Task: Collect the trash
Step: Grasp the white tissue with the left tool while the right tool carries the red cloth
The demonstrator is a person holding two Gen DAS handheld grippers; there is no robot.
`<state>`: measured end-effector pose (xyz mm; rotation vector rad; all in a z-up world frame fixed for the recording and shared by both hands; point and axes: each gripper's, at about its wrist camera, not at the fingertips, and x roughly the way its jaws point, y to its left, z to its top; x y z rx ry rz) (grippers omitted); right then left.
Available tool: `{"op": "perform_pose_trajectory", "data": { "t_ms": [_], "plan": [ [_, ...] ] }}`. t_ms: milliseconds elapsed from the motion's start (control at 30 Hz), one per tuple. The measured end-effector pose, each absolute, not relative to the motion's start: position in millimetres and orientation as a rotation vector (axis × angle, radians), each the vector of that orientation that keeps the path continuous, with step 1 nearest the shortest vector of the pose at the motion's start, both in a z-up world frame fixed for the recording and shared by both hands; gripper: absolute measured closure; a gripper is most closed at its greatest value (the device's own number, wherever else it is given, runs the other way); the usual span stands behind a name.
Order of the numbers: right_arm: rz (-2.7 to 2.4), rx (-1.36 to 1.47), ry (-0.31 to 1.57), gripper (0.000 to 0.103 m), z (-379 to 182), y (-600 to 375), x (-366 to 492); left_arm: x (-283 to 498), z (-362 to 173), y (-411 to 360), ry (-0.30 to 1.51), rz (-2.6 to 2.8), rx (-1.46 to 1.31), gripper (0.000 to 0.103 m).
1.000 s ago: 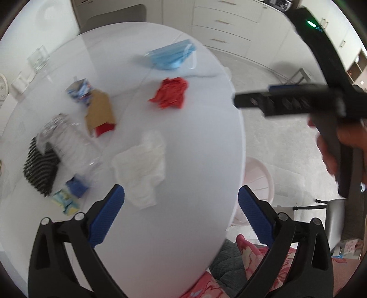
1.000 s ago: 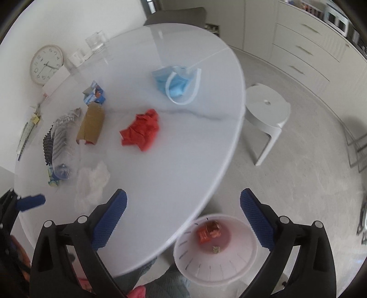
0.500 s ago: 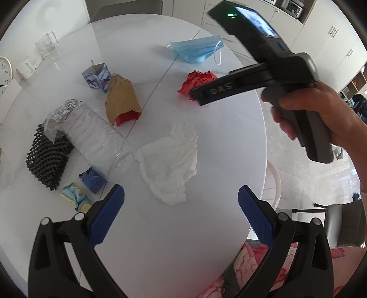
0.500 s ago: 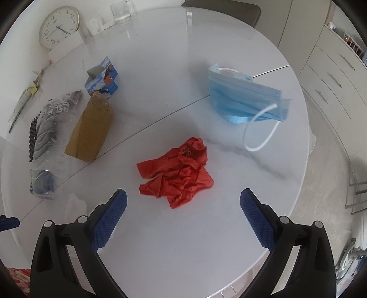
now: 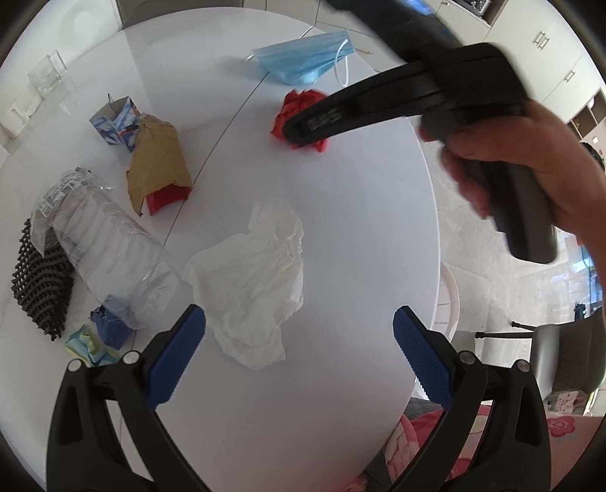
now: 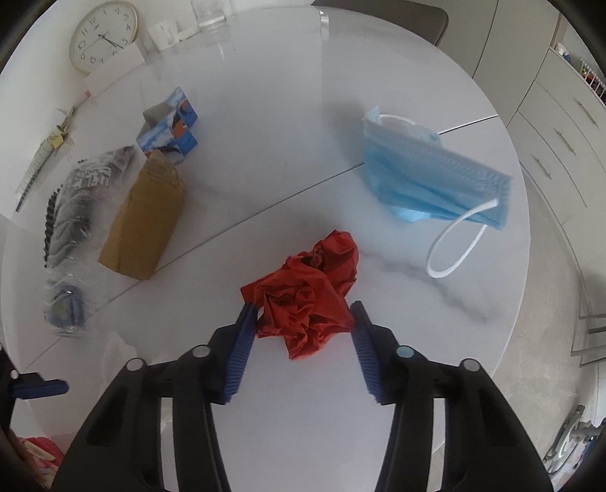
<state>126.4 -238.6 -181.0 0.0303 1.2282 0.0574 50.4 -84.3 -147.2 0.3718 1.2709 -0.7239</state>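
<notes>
A crumpled red wrapper (image 6: 308,293) lies on the white round table (image 6: 303,113). My right gripper (image 6: 301,327) has its blue pads on both sides of the wrapper and touches it. The wrapper (image 5: 293,109) shows partly behind the right gripper in the left wrist view. My left gripper (image 5: 299,335) is open above a crumpled white tissue (image 5: 253,280). A blue face mask (image 6: 431,178) lies right of the wrapper. A brown paper bag (image 6: 146,217), a small blue carton (image 6: 170,126) and a clear plastic bottle (image 5: 102,246) lie to the left.
A black mesh piece (image 5: 38,280) and small blue and yellow scraps (image 5: 98,337) lie by the bottle. A wall clock (image 6: 104,36) and glasses (image 6: 208,13) stand at the table's far side. Cabinets (image 6: 560,125) line the right wall. A white stool (image 5: 449,299) stands beside the table.
My right gripper moved down to the red wrapper and narrowed its jaws around it. My left gripper moved closer to the white tissue, jaws still wide.
</notes>
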Motion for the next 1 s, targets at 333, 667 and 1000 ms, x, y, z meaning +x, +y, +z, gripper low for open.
{"op": "perform_pose_trajectory", "data": {
  "t_ms": [333,667,1000],
  "plan": [
    [0.022,0.117,1.189,0.052,-140.7,-267.1,71.0,67.4,-183.1,-112.0,1.315,-0.664,0.394,0.035],
    [-0.066,0.171,1.191,0.052,-132.9,-285.5,12.9,72.5,-190.5,-120.5,1.309,-0.634,0.399,0.087],
    [-0.126,0.218,1.166,0.052,-122.1,-288.0,-35.5,39.8,-161.7,-122.6,1.252,-0.680,0.425,0.089]
  ]
}}
